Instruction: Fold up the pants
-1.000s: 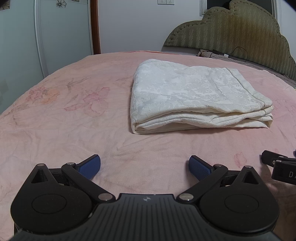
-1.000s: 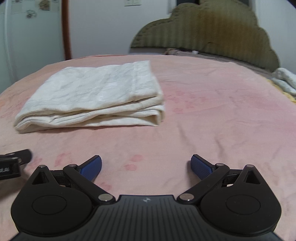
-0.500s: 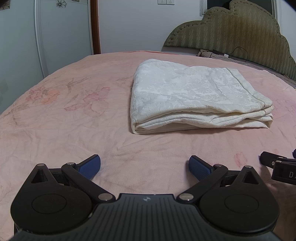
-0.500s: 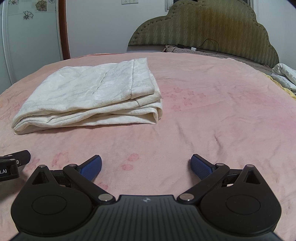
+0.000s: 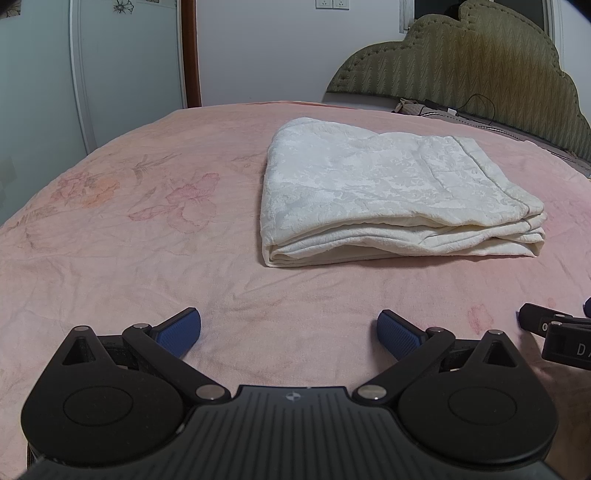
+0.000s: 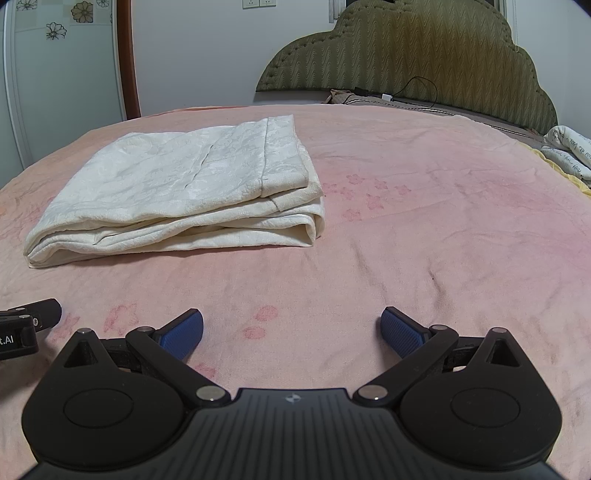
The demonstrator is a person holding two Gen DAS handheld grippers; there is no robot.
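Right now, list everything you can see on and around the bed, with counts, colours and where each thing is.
pants: one, cream white, folded flat on the bed, ahead of both tools
bedspread: one, pink with faint flowers, covers the bed
headboard: one, olive green, padded, at the far end
cable: one, black, by the headboard
bedding: one pile, white and yellow, far right edge
wardrobe: one, pale doors with flower stickers, far left
sockets: two, white, on the wall
left tool: one, black with blue pads, open, empty
right tool: one, black with blue pads, open, empty
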